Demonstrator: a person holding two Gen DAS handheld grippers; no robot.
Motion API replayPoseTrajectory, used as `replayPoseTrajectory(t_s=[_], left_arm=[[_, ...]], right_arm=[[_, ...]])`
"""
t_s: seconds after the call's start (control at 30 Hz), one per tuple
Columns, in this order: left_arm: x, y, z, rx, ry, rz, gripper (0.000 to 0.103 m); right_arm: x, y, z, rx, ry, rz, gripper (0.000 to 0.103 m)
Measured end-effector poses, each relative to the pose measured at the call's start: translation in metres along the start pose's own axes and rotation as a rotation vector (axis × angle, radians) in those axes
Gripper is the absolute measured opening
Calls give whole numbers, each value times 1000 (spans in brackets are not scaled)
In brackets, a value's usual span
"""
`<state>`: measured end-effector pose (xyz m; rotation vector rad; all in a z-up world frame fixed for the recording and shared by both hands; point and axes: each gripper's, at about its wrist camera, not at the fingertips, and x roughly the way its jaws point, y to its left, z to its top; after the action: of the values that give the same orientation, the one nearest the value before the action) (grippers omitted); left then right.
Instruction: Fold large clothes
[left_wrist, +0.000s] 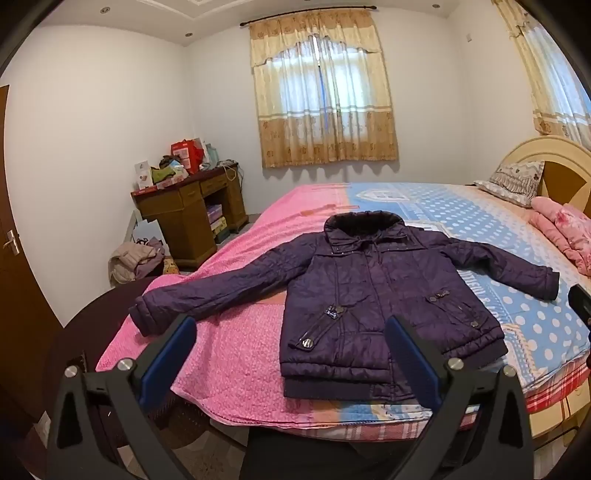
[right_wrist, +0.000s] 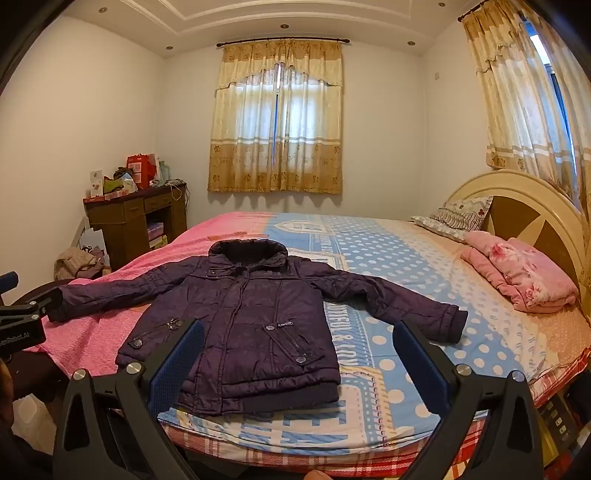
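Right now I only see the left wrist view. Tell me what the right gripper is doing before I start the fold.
Observer: The right gripper is open and empty, in front of the purple jacket.
Operator: Check past the right sleeve.
Observer: A folded pink blanket lies by the headboard, apart from the right cuff.
Operator: Find my gripper from that side.
Observer: The left gripper shows at the frame's left edge, beside the other cuff; I cannot tell whether they touch.
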<state>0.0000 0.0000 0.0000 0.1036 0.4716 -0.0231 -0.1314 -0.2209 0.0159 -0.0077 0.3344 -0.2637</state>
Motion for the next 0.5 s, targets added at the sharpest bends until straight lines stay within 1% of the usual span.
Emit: replayPoseTrajectory(t_s=[0.03, 0.23, 0.27, 0.4, 0.43, 0.5], left_arm=[[0, -1, 0, 20, -16, 11, 103], [4, 3, 4, -4, 2, 18, 103], [-2, 6, 8, -1, -9, 14, 103], [1, 11, 10, -8, -12, 16, 103], [0, 10, 3, -10, -24, 17, 103], [0, 10, 4, -10, -26, 20, 103]], right_arm=[[1, 0, 0, -2, 8, 3, 102], [1, -1, 0, -4, 12, 3, 102], [2, -1, -1, -4, 13, 3, 102], [3, 0, 0, -6, 18, 1, 102], [3, 0, 0, -6, 18, 2, 102], [3, 0, 0, -6, 19, 2, 102]])
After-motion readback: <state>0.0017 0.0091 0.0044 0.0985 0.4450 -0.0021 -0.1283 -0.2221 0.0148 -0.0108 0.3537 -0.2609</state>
